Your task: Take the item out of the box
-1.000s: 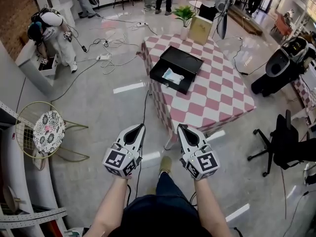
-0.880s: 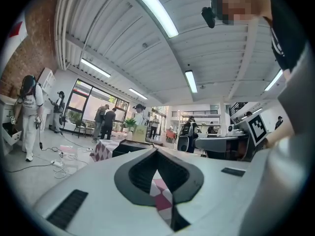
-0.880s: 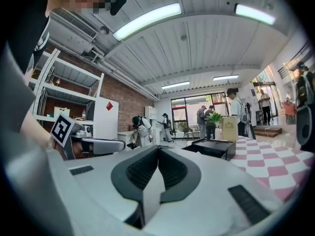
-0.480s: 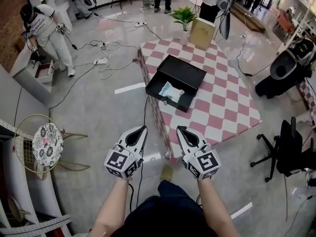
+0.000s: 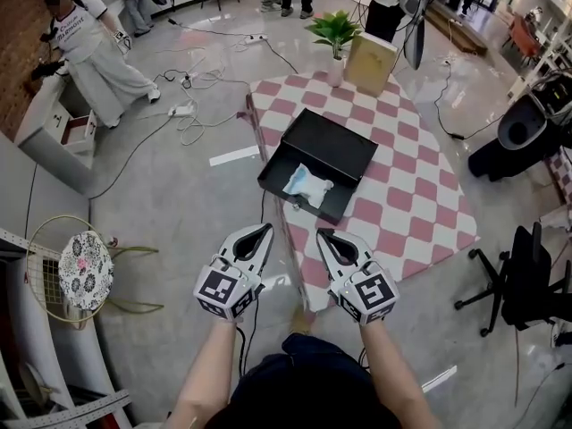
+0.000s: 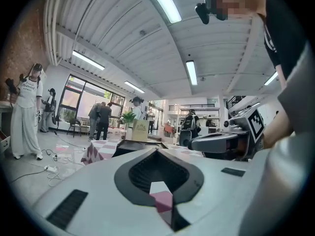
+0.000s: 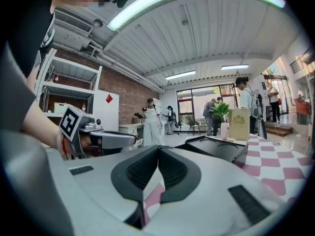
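Bright, even light fills the room — long ceiling lights [image 6: 165, 4] glow white above the left gripper [image 6: 157, 151], and another light strip [image 7: 142, 4] burns out above the right gripper [image 7: 158, 148]. Windows [image 6: 83, 100] far ahead of the left gripper are washed pale. The glossy floor [image 5: 179, 177] ahead of both grippers carries soft glare, and shadows are faint. Both gripper views bulge at the edges with black corners, and each gripper looks soft close to its lens — the head view is sharp, bowed only at its rim.

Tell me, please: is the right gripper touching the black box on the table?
Apart. The right gripper view shows it: the black box lies well ahead of the right gripper, whose jaws are shut with nothing between them.
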The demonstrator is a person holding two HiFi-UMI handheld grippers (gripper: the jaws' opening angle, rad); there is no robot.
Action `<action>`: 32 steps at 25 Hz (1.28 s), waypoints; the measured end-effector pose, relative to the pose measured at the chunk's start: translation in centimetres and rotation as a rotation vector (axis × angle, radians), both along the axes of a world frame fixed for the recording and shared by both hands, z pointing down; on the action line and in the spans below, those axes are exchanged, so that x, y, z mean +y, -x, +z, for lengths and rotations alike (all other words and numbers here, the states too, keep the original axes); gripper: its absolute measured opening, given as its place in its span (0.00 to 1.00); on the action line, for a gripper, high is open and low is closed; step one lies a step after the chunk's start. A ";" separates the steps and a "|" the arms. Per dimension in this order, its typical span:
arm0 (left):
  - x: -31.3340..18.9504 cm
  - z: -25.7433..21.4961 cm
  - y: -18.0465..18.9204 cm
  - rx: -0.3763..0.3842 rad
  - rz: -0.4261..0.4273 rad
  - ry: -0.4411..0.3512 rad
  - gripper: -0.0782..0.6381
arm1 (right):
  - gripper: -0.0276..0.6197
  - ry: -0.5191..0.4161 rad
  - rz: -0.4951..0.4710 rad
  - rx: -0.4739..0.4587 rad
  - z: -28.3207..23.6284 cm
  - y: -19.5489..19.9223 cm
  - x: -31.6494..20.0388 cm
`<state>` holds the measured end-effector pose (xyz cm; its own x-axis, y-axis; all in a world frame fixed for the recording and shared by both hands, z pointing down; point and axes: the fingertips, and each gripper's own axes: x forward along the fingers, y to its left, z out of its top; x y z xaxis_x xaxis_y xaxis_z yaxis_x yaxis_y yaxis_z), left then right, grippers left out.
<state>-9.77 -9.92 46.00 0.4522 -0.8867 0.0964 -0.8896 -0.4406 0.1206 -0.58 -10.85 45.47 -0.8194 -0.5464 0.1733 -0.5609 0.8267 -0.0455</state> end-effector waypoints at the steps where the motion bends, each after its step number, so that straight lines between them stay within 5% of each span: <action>1: -0.5 0.1 -0.3 -0.006 0.005 0.004 0.12 | 0.05 0.002 -0.003 -0.001 0.1 -0.1 -0.5; 23: -8.5 1.8 -3.7 -0.088 0.191 0.044 0.13 | 0.05 0.070 0.035 -0.007 2.0 -1.1 -6.0; 32: -13.1 3.0 -4.1 -0.207 0.359 0.112 0.27 | 0.05 0.097 0.096 -0.008 2.1 0.0 -9.3</action>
<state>-5.63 -23.03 48.96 0.6916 -0.6552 0.3040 -0.6923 -0.7214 0.0203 -0.56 -20.17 47.56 -0.7654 -0.6038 0.2225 -0.6368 0.7605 -0.1271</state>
